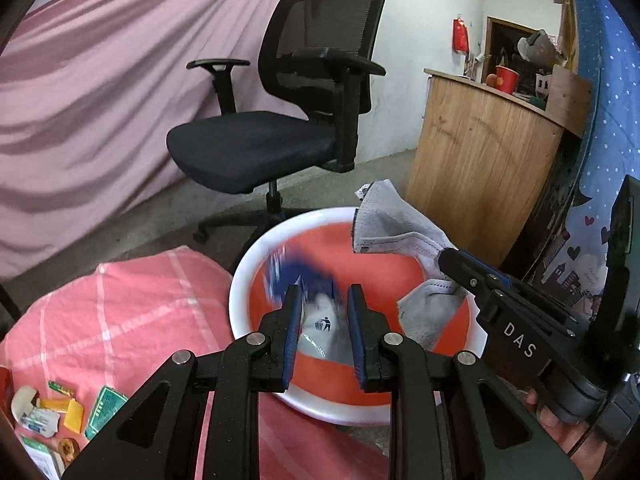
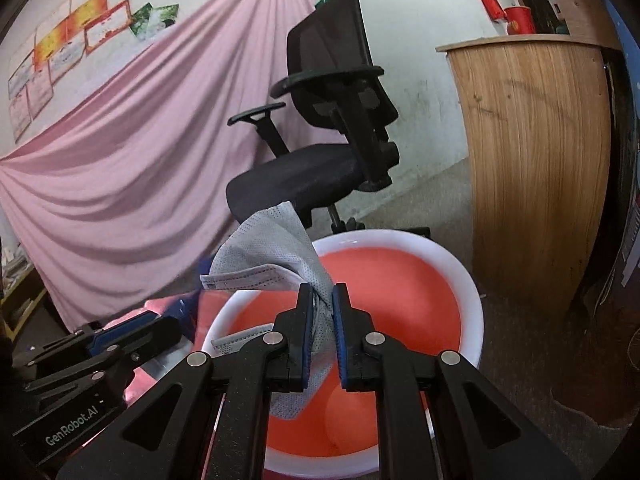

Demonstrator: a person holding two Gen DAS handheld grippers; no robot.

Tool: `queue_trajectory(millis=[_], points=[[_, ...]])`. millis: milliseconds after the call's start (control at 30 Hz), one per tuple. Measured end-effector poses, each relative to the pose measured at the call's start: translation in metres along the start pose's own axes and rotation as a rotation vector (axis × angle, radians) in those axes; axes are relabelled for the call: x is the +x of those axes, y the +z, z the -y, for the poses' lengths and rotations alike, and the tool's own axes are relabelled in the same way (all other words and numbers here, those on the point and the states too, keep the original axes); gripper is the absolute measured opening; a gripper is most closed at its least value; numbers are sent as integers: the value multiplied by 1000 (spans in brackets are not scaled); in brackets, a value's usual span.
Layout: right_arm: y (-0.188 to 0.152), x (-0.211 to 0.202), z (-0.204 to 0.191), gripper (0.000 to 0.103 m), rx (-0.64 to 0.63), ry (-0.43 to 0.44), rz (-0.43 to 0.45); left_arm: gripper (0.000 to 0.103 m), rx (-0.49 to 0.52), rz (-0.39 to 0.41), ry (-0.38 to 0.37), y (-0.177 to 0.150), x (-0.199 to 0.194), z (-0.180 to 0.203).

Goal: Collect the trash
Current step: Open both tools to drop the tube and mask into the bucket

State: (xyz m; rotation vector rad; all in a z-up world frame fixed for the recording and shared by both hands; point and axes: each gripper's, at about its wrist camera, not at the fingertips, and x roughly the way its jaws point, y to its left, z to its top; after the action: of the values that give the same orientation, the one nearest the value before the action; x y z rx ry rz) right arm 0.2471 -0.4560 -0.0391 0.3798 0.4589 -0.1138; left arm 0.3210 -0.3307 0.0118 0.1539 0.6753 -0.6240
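1. Both claws hang over the red basin (image 1: 400, 276), ready to drop trash in.
2. Left claw (image 1: 322, 312) pinches a blue-and-white wrapper (image 1: 316, 312) above its bowl.
3. Right claw (image 2: 323, 300) clamps a grey face mask (image 2: 272, 248) over the rim.
4. More litter (image 1: 60, 412) waits on the pink bed (image 1: 140, 300).

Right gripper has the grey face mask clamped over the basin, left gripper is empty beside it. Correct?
Not quite. The left gripper is not empty: the left wrist view shows a blue and white wrapper between its fingers, over the basin. The rest holds: the right gripper has the grey face mask clamped over the basin.
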Motion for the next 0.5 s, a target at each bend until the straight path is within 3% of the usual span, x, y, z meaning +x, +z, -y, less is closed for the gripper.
queue_trajectory(millis=[133, 200, 233, 267, 400, 500], points=[[-2, 2, -1, 11, -3, 4, -15, 21, -35, -29, 27, -6, -4, -11], [-1, 3, -2, 17, -8, 5, -16, 24, -62, -26, 30, -10, -9, -17], [-1, 1, -3, 27, -13, 10, -12, 29, -78, -19, 36, -11, -13, -21], [-1, 0, -5, 29, -17, 14, -8, 32, -91, -8, 45, -12, -18, -25], [1, -6, -14, 29, -50, 35, 19, 36, -140, 45, 87, -18, -42, -40], [2, -15, -26, 35, -83, 63, 61, 48, -171, 99, 135, -23, -64, -51]])
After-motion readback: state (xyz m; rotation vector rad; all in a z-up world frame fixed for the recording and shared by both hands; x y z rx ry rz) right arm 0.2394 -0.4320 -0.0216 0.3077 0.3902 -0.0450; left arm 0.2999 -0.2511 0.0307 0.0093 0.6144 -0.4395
